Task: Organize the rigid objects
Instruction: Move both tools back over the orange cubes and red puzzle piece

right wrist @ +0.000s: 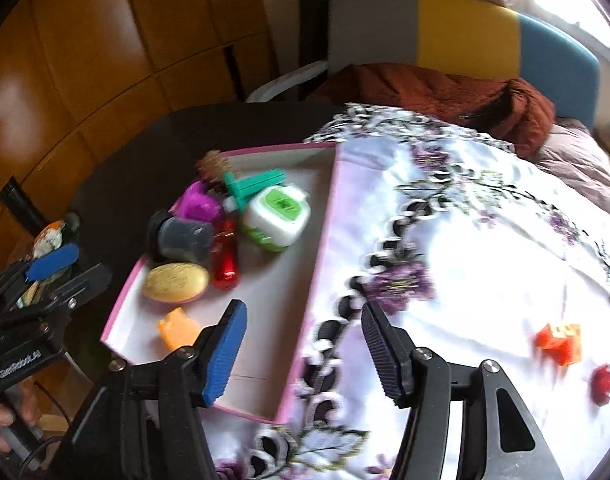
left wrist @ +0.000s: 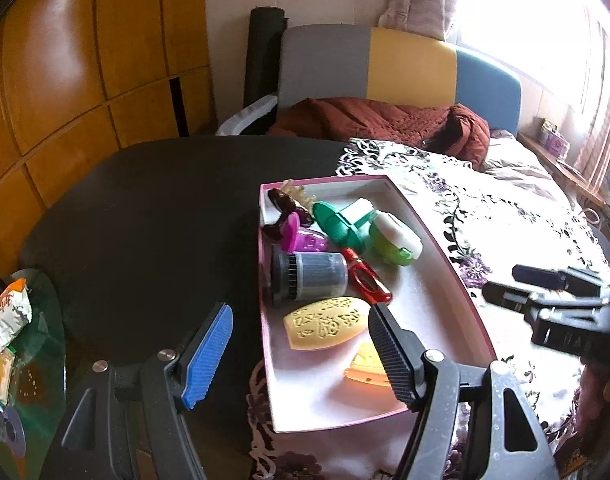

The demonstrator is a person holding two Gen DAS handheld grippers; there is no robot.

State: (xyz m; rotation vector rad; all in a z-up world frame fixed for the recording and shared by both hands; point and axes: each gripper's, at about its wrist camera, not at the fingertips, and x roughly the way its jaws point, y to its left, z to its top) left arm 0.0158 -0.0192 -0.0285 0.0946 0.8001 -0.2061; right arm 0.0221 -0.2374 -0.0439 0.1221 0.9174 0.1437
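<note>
A pink-rimmed white box (left wrist: 445,248) (right wrist: 325,216) lies on the table and holds several rigid items: a yellow embossed oval (left wrist: 325,323) (right wrist: 176,282), a grey cylinder (left wrist: 309,280) (right wrist: 181,240), a red piece (left wrist: 367,278) (right wrist: 225,260), a green-white case (left wrist: 393,238) (right wrist: 277,216), a teal part (left wrist: 341,220), a magenta piece (left wrist: 301,238) and an orange piece (left wrist: 367,364) (right wrist: 177,330). My left gripper (left wrist: 301,354) is open and empty over the box's near left edge. My right gripper (right wrist: 305,354) is open and empty over the box's right wall. An orange block (right wrist: 559,342) and a red piece (right wrist: 601,384) lie on the cloth at right.
A floral white cloth (right wrist: 465,240) covers the right part of the dark round table (left wrist: 145,220). A chair with a rust blanket (left wrist: 385,120) stands behind. A glass side table with snack packets (left wrist: 13,320) is at left. Wooden panels line the wall.
</note>
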